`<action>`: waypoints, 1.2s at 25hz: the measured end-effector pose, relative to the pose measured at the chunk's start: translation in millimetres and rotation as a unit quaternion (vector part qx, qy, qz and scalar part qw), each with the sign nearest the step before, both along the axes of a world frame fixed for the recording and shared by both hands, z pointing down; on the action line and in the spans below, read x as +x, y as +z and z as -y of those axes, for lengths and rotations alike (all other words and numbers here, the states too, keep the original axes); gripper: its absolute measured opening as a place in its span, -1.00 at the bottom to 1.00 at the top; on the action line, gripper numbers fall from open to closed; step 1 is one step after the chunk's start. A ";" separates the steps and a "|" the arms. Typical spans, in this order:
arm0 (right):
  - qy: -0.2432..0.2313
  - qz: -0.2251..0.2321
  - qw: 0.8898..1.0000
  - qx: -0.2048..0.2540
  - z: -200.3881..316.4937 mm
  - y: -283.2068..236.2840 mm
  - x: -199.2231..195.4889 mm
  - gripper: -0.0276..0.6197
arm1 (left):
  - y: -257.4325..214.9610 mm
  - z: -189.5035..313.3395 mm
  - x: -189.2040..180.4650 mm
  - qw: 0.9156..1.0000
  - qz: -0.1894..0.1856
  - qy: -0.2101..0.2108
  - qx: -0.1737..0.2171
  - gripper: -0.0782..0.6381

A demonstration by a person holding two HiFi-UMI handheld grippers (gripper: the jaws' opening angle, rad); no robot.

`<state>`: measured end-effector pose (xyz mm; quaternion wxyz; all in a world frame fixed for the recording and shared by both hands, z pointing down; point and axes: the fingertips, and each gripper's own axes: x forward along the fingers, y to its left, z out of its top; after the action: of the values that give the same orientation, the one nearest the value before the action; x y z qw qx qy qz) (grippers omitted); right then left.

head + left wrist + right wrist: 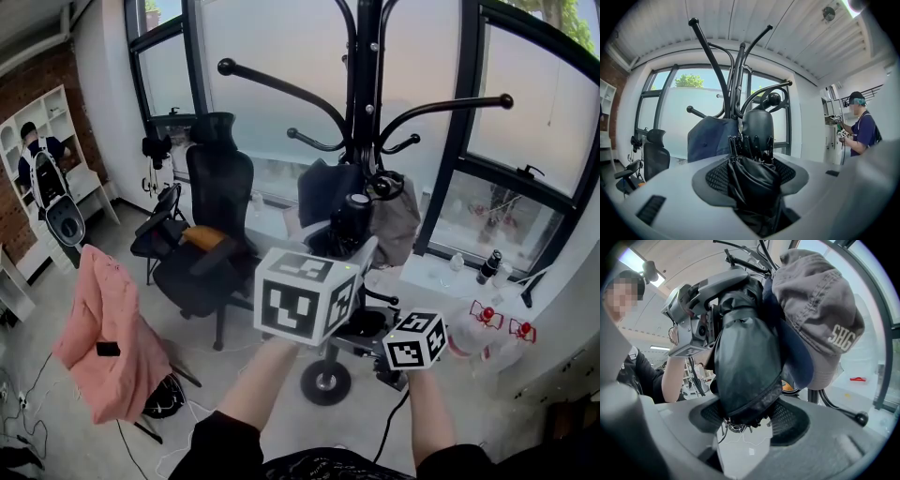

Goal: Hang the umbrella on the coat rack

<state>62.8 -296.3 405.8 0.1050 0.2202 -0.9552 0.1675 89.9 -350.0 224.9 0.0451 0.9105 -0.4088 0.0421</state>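
Umbrella: black and folded shut [745, 362], held up in the air between the two grippers just in front of the coat rack [366, 84]. Its rounded handle points toward the rack's pole. Whether it touches the rack cannot be told.
Left gripper: its [750, 173] jaws stand wide and pinch the bunched canopy near the rib tips, with the handle sticking out beyond them.
Right gripper: its [747, 420] jaws clamp the other end of the canopy, and it looks up along the umbrella toward the left gripper.
Coat rack: black pole with curved arms ending in round knobs, standing in front of a large window.
On the rack: a grey cap [820, 310] and a navy cloth [710, 138] hang just beside the umbrella.
Around: a black office chair [211, 216] stands left of the rack. A pink garment [108, 328] is draped further left. A person [860, 131] stands well off to the side.
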 end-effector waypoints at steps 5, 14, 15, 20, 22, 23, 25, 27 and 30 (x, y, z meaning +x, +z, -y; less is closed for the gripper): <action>-0.002 0.003 1.000 -0.007 1.5 1.7 -2.4 -0.11 | 5.4 5.2 0.4 1.000 0.008 0.000 -0.009 -0.13; -0.013 0.006 1.000 -0.015 3.2 3.6 -4.6 -0.12 | 8.1 10.9 0.6 1.000 0.019 -0.006 -0.015 -0.13; -0.014 0.005 1.000 -0.014 3.2 3.3 -4.2 -0.12 | 7.6 10.6 1.2 1.000 0.020 -0.007 -0.014 -0.13; -0.023 0.001 1.000 -0.019 3.6 5.3 -3.9 -0.11 | 10.3 13.8 -0.7 1.000 0.017 -0.014 -0.020 -0.13; -0.028 -0.001 0.999 -0.026 1.9 9.1 -5.0 -0.11 | 15.4 16.0 -3.7 0.999 0.015 -0.017 -0.029 -0.13; -0.030 -0.003 0.999 -0.029 1.2 11.0 -5.5 -0.11 | 18.0 17.1 -5.2 0.999 0.013 -0.019 -0.034 -0.13; -0.034 -0.006 0.999 -0.034 0.9 14.5 -6.2 -0.11 | 22.5 19.3 -8.2 0.999 0.010 -0.022 -0.043 -0.13; -0.036 -0.008 0.999 -0.038 1.7 16.7 -6.9 -0.11 | 25.2 21.8 -10.8 0.999 0.008 -0.025 -0.048 -0.13; -0.041 -0.009 0.998 -0.042 3.3 18.7 -8.1 -0.11 | 27.6 25.6 -13.5 0.998 0.005 -0.030 -0.053 -0.13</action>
<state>54.6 -299.6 424.6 0.1293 0.1781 -0.9544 0.2015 76.4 -375.6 252.5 0.0922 0.8939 -0.4335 0.0670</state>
